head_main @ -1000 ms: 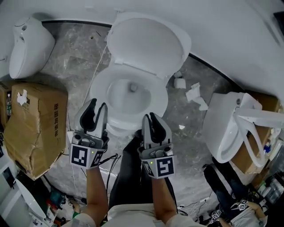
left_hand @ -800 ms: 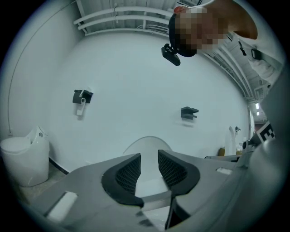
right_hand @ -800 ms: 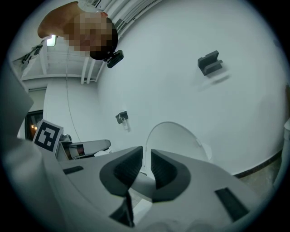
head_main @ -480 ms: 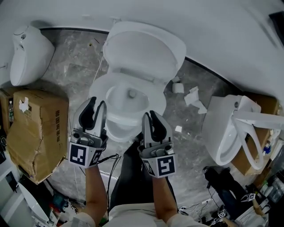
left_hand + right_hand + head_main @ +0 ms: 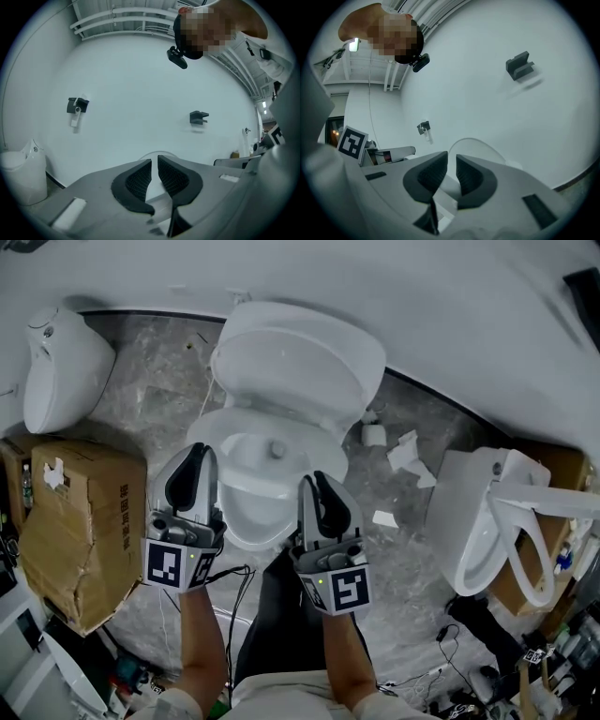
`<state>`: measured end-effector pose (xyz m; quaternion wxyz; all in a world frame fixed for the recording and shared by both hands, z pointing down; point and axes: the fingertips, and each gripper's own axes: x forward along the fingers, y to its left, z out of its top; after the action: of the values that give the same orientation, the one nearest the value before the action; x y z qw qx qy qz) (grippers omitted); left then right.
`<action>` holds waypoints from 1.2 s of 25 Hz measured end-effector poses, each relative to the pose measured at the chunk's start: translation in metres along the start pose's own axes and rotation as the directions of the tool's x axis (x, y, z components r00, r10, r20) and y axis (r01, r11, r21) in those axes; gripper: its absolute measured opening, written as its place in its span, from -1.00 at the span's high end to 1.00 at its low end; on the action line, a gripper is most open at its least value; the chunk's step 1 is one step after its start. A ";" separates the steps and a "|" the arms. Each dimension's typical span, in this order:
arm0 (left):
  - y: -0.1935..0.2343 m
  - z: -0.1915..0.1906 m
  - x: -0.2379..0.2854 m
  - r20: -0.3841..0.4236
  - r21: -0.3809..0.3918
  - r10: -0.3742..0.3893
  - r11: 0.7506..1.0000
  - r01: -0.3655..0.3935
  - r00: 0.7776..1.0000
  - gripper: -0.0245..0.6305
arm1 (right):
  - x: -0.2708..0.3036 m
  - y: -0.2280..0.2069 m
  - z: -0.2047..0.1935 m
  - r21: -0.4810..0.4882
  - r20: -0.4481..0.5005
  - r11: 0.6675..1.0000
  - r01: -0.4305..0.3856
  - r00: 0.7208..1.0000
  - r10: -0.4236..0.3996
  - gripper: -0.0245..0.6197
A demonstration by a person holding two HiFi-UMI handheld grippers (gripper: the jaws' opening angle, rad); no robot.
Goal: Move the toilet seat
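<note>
A white toilet stands at the middle of the head view, its seat and lid [image 5: 300,362] raised together against the wall and the bowl [image 5: 246,521] uncovered. My left gripper [image 5: 195,456] hangs over the bowl's front left rim; its jaws are closing, a thin gap is left and nothing is between them [image 5: 154,164]. My right gripper [image 5: 314,482] hangs over the front right rim, shut and empty [image 5: 451,159]. Neither touches the toilet. The lid's top arc [image 5: 485,146] shows behind the right jaws.
Another toilet [image 5: 61,352] stands at far left, with a dented cardboard box [image 5: 80,521] below it. A third toilet with a loose seat [image 5: 487,521] is at right. A paper roll [image 5: 375,435] and paper scraps [image 5: 405,454] lie on the marble floor. Cables [image 5: 234,582] trail near my legs.
The left jaws have come together from a clear spread. The toilet has drifted lower in the head view, nearer both grippers. The right jaws stay as they were.
</note>
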<state>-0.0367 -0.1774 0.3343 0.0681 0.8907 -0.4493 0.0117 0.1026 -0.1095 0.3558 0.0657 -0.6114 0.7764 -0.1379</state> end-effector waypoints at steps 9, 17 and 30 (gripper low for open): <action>0.006 0.005 0.029 -0.007 0.021 -0.001 1.000 0.001 1.000 0.85 | 0.021 -0.017 0.010 -0.026 0.008 1.000 -0.005 1.000 0.005 0.90; 0.009 0.006 0.052 -0.014 0.028 -0.008 1.000 0.008 1.000 0.88 | 0.036 -0.028 0.014 -0.008 0.000 1.000 -0.020 1.000 0.020 0.91; 0.014 0.012 0.088 -0.005 0.066 -0.024 0.998 0.024 1.000 0.91 | 0.062 -0.050 0.024 -0.020 0.013 1.000 -0.015 1.000 0.016 0.93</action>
<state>0.0038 -0.2577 0.3311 0.0399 0.8978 -0.4377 0.0275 0.1407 -0.1836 0.3514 0.0657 -0.6070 0.7820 -0.1255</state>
